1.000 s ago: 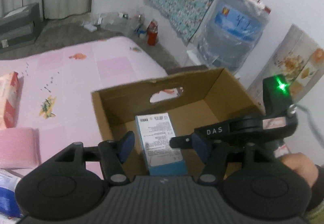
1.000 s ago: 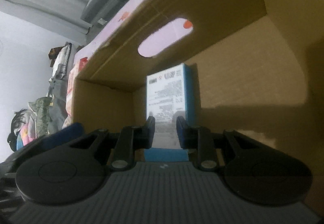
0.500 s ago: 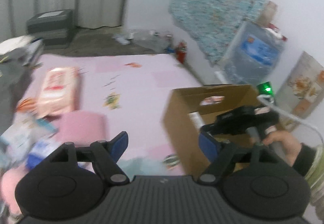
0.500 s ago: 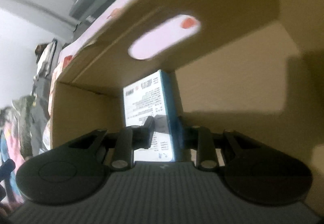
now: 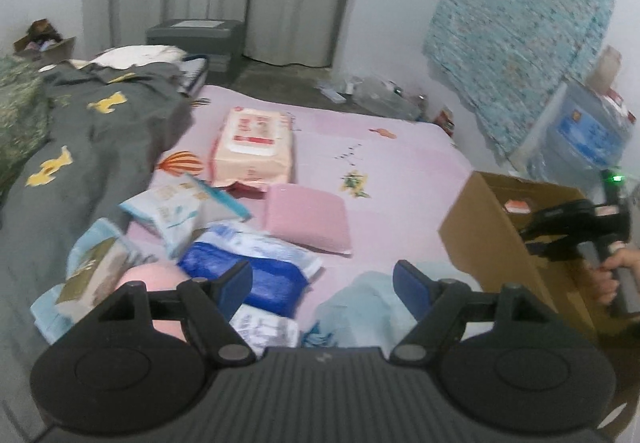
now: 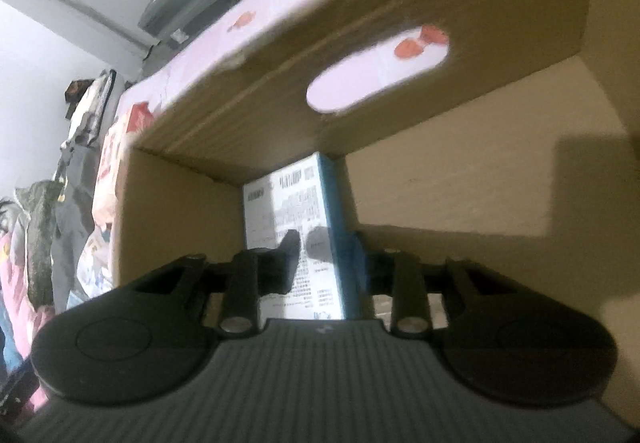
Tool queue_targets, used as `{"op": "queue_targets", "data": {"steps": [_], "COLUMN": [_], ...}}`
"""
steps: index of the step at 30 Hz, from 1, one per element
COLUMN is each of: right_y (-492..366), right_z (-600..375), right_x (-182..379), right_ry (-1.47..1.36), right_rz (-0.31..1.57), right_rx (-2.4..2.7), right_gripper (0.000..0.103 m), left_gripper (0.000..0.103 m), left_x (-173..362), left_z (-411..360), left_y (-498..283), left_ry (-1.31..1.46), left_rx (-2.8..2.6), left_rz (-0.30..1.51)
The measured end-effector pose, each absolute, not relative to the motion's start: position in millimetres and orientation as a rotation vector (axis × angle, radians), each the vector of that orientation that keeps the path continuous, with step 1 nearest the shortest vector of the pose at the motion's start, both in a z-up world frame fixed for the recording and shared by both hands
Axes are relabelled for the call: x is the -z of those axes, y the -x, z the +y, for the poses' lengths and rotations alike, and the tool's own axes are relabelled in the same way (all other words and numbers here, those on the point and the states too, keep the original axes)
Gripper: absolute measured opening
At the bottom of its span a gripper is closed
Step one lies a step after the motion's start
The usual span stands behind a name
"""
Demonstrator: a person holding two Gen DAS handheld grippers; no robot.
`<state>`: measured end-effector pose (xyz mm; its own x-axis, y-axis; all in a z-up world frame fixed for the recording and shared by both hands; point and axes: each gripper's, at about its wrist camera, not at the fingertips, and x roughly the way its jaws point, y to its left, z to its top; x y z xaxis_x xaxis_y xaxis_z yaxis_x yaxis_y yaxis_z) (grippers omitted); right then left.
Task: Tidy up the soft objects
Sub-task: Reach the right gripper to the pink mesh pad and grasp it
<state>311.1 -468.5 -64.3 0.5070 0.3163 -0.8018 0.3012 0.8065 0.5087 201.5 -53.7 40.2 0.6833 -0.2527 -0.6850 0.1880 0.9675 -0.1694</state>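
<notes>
So far only one thing looks packed: a blue-and-white pack [image 6: 296, 239] stands upright in the corner of the cardboard box [image 6: 460, 179], against the wall with the handle cutout. The right tongs [image 6: 324, 251] have just been opening around it. The pack sits between the fingers, but there's a sliver of gap on each side, so I'd call that a release and not a grip.

Everything else is out on the bed [image 5: 400, 167]. There's a big pink-and-white wipes pack [image 5: 254, 147], a flat pink pack [image 5: 306, 219], a white-and-blue pouch [image 5: 176, 207], a dark blue pack [image 5: 264, 275], something pale blue and crumpled [image 5: 360, 307] right under the left tongs [image 5: 322, 285], plus a couple more pouches at the left that are too blurry to name. So most of the job is left, I'd guess.

The left tongs have just been opening too. They're wide with nothing between them, hanging over the pile.

Room-wise, the box sits at the bed's right edge with its near wall standing tall, so anything carried over has to clear that rim. The right tongs and the hand [image 5: 616, 275] holding them are already in the box opening, so I'd be careful about two tools crowding in there. Inside, the floor beside the standing pack looks open. The grey blanket [image 5: 92, 147] bunches up on the left, close to the pile.
</notes>
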Motion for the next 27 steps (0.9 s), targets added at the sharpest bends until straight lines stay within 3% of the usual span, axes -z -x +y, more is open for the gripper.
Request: {"op": "queue_targets", "data": {"steps": [3,9,14,19,27], "right_y": [-304,-296,-324,-383,-472], "right_z": [-471,-444,-379,-301,-217], "right_x": [39,-35,-69,-57,2], "right_ry": [-0.633,-0.518,-0.458,-0.430,-0.309], "right_rz": [0.999,0.834,0.822,0.982,1.181], "right_rx": [0.006,-0.076,-0.297,-0.460,-0.474], "right_gripper": [0.047,0.048,0.048,0.048,0.048], "left_gripper": [0.079,0.078,0.073,0.067,0.044], "left_x": [-38,-33,-21,-4,29], "left_z": [-41,-36,-47,-58,-69], "left_y": [-199,-206,-225,-262,-323], "left_ry": [0.105,0.131,0.171,0.213,0.304], "left_rx": [0.238,0.260,0.278,0.297,0.328], "left_rz": [0.774,0.761,0.761,0.795,0.956]}}
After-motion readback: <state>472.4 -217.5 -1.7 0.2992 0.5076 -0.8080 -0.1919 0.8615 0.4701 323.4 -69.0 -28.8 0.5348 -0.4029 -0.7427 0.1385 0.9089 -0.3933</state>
